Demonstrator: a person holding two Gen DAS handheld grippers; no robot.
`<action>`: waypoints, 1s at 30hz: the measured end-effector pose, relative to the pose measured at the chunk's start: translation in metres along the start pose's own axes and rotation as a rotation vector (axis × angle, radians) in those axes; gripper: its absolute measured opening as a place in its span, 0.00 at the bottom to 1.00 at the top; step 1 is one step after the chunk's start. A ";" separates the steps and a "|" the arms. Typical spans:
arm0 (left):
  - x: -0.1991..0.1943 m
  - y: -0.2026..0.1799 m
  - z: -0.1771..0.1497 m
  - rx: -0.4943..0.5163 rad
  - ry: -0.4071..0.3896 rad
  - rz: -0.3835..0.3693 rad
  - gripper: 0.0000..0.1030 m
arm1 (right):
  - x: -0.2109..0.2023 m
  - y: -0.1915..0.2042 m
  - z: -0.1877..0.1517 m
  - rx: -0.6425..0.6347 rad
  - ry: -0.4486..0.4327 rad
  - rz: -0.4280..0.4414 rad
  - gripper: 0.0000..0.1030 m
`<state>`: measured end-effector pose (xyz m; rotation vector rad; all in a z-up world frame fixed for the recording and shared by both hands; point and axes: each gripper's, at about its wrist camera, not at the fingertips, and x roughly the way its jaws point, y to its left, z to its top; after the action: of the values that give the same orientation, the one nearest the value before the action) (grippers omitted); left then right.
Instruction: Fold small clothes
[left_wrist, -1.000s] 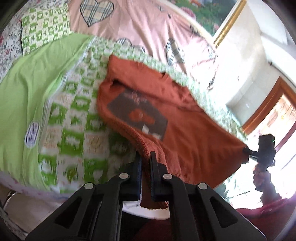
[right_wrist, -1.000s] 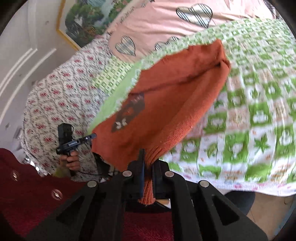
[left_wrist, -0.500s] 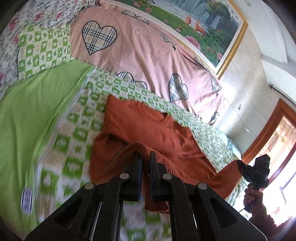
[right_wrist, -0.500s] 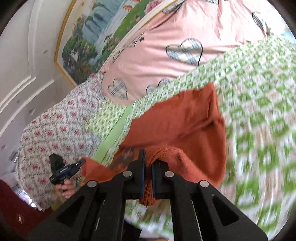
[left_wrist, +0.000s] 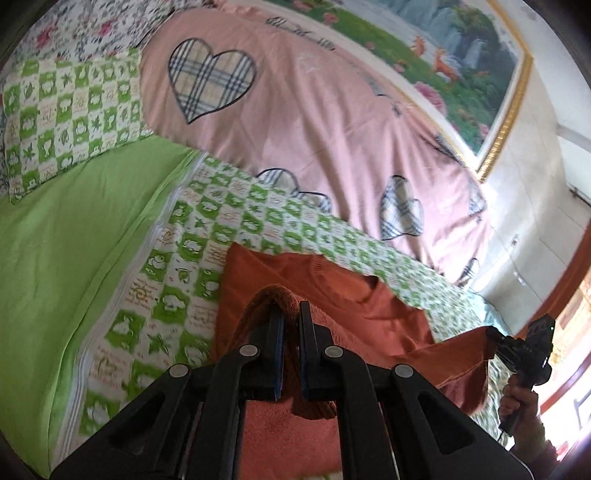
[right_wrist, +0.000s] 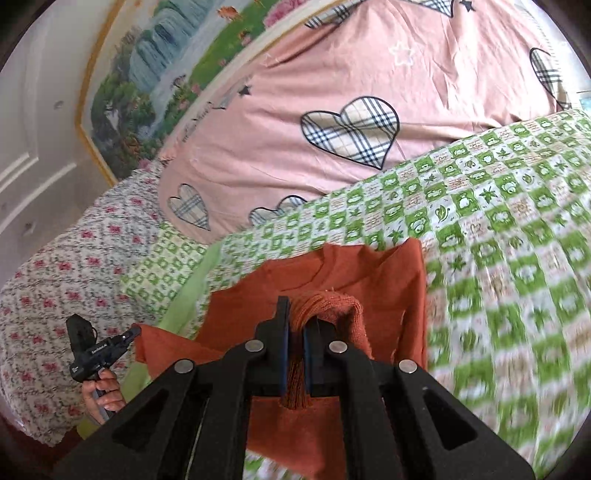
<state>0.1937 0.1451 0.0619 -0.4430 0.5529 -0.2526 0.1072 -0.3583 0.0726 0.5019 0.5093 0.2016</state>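
Sweater (left_wrist: 354, 314) collar faces headboard; both claws pinch hem

We see one rust-orange knit sweater (left_wrist: 343, 321), neckline at twelve o'clock, spread on the bed. Its ribbed hem is lifted at six o'clock and doubled up over the body.

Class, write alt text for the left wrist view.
The left hand-held gripper pinches the hem of an orange sweater, carrying it over the garment on a green checked sheet. The right hand-held gripper holds the other corner.
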 end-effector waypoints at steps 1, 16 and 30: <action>0.008 0.004 0.003 -0.010 0.007 0.003 0.04 | 0.004 -0.005 0.003 0.008 0.001 0.001 0.07; 0.120 0.041 0.017 -0.057 0.144 0.105 0.05 | 0.093 -0.069 0.008 0.079 0.148 -0.231 0.07; 0.080 0.020 -0.021 -0.019 0.216 0.068 0.42 | 0.047 -0.047 -0.001 0.092 0.049 -0.249 0.38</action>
<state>0.2504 0.1280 0.0009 -0.4168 0.7815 -0.2311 0.1497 -0.3842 0.0289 0.5190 0.6262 -0.0484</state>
